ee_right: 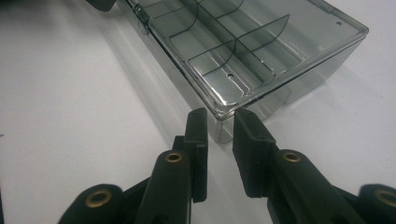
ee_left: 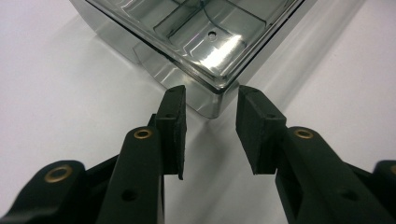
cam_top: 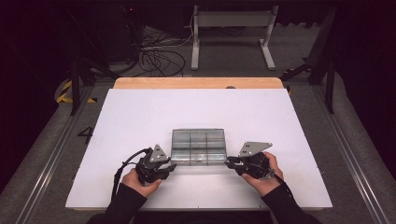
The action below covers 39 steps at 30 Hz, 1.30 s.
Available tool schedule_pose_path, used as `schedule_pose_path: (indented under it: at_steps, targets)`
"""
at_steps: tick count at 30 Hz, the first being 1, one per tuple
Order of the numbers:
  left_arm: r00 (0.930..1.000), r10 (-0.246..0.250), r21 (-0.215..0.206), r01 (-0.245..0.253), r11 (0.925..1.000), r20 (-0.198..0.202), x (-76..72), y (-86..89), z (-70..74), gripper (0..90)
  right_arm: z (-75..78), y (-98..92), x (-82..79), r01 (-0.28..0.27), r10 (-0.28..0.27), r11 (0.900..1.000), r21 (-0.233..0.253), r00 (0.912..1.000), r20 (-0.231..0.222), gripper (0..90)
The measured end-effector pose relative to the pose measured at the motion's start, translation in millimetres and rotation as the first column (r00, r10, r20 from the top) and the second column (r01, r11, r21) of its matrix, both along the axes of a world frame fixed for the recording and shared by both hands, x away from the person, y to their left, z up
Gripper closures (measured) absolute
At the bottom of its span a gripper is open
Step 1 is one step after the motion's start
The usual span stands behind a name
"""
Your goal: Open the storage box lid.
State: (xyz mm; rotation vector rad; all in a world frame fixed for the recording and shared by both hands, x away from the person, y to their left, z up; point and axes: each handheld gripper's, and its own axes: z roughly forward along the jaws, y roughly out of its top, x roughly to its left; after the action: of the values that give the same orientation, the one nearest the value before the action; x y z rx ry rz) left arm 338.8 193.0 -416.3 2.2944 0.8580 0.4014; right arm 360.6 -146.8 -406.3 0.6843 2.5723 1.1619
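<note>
On the white table, a clear grey plastic compartment box lies between the left gripper and right gripper; each one's jaws stand apart at a near corner.

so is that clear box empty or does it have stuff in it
Empty. Both gripper views look through the clear box to bare divided compartments with nothing in them.

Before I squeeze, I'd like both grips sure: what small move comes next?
Probably ease both claws forward. The left claw and right claw stand open, each just short of a near corner of the clear compartment box, not yet around it.
</note>
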Motion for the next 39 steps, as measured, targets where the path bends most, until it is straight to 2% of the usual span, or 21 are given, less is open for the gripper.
schedule_pose_path:
  at_steps: [14,28,34,39]
  targets:
    - [1.0000,0.002,0.005,-0.002,1.0000,-0.007,0.3,-0.9,-0.6,63.3,1.0,1.6,-0.8,0.010,-0.009,1.000,-0.016,0.9998,0.015,80.7]
    - [0.9999,-0.005,-0.003,0.005,1.0000,-0.014,1.1,1.5,0.4,64.2,1.1,0.3,0.4,0.004,-0.004,1.000,0.005,0.9999,0.011,81.8]
    - [0.9999,0.007,-0.019,-0.008,0.9998,-0.015,-0.2,7.4,3.2,64.0,2.8,-0.3,0.2,0.002,-0.003,1.000,0.014,0.9999,0.016,82.1]
    - [0.9998,-0.007,-0.044,0.006,0.9990,-0.021,-2.9,12.9,8.5,64.6,5.8,-1.6,-0.4,0.008,-0.009,0.999,0.033,0.9996,0.027,81.9]
